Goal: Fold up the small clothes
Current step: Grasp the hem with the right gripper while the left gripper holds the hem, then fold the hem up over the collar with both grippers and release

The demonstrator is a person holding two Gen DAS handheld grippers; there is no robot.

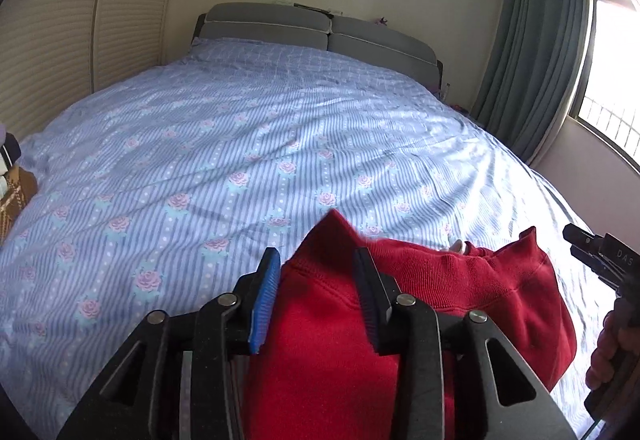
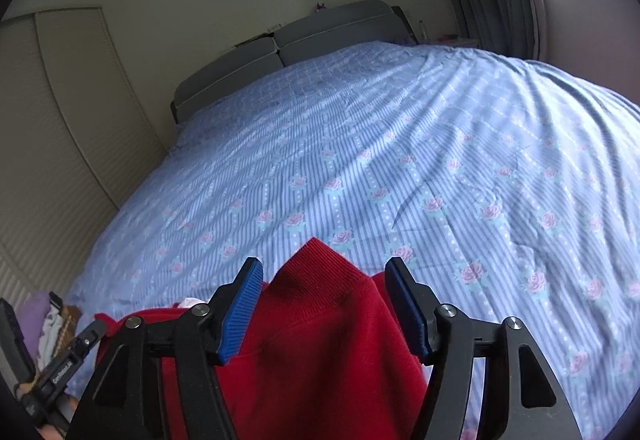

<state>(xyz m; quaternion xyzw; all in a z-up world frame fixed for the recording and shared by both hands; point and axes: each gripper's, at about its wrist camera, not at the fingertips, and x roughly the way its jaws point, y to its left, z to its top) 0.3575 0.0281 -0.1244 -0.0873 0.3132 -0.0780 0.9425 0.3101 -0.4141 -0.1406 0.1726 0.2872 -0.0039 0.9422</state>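
Both grippers, left (image 1: 316,276) and right (image 2: 324,288), are standing with jaws parted, pads off the red top (image 1: 460,280) I'm seeing between them on the bed (image 1: 240,143).

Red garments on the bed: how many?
1: the red garment lies on the near edge of the bed, between both grippers' fingers. More clothes at the left edge are partly hidden.
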